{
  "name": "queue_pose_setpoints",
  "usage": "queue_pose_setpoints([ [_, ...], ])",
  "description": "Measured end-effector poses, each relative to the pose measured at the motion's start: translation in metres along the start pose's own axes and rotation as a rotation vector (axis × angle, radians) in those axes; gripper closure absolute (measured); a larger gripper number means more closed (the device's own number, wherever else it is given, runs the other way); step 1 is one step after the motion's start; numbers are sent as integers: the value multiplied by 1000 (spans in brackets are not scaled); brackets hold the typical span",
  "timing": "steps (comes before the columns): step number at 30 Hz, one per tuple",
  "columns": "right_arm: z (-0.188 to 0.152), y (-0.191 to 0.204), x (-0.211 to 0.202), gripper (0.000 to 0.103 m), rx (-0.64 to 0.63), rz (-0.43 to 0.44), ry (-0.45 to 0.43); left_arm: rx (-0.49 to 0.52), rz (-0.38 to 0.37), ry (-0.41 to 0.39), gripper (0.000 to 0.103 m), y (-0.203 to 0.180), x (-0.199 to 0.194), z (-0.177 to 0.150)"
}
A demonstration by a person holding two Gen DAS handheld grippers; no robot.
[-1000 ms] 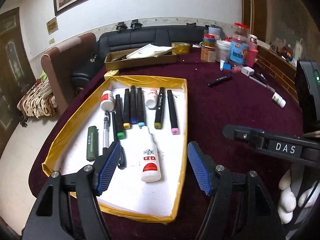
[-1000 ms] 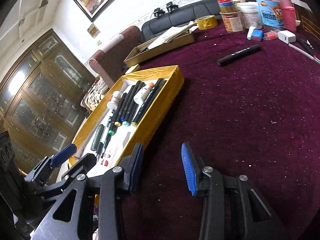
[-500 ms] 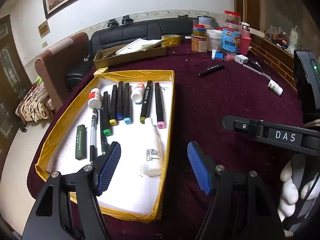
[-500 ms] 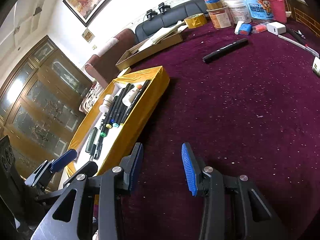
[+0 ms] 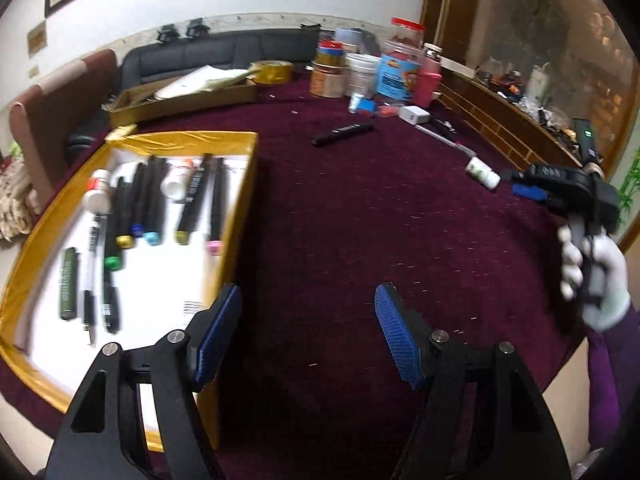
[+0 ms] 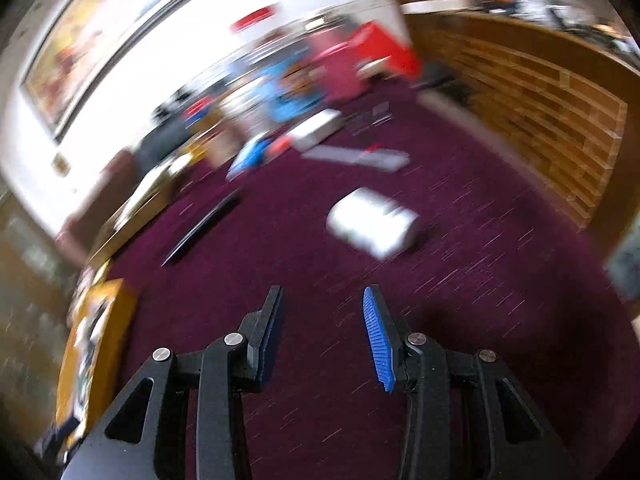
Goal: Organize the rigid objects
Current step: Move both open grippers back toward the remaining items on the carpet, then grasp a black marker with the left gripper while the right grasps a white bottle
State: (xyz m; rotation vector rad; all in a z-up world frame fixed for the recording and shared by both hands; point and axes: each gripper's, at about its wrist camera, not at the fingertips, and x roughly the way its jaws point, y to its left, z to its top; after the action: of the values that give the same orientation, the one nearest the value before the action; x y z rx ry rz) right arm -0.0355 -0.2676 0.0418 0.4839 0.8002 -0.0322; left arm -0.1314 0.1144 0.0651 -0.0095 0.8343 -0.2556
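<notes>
Left gripper [image 5: 308, 330] stands wide and empty over the maroon table [image 5: 360, 240], the yellow tray [image 5: 180, 142] of markers at ten o'clock. Right gripper [image 6: 322, 330] is narrowly parted, empty; a small white bottle [image 6: 372, 226] lies at twelve o'clock, blurred.

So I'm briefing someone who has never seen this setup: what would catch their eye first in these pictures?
Probably the yellow-edged tray at the left of the dark red tabletop, with capped markers lined up side by side on its white floor. Next, a small white bottle lying alone on the cloth at the right, just ahead of the right gripper held in a white-gloved hand. The right wrist view is heavily blurred.
</notes>
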Motion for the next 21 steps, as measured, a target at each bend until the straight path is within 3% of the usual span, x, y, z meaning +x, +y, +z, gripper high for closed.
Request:
queue_pose_setpoints([
  [5, 37, -28, 19, 67, 147, 9, -43, -5, -115, 53, 34, -17, 18, 33],
  [8, 46, -34, 32, 67, 208, 46, -65, 72, -87, 38, 34, -34, 34, 63],
  [13, 45, -39, 50, 67, 202, 61, -81, 178, -59, 37, 34, -54, 89, 116],
  [21, 47, -67, 54, 64, 274, 107, -76, 203, 31, 82, 35, -53, 212, 189],
])
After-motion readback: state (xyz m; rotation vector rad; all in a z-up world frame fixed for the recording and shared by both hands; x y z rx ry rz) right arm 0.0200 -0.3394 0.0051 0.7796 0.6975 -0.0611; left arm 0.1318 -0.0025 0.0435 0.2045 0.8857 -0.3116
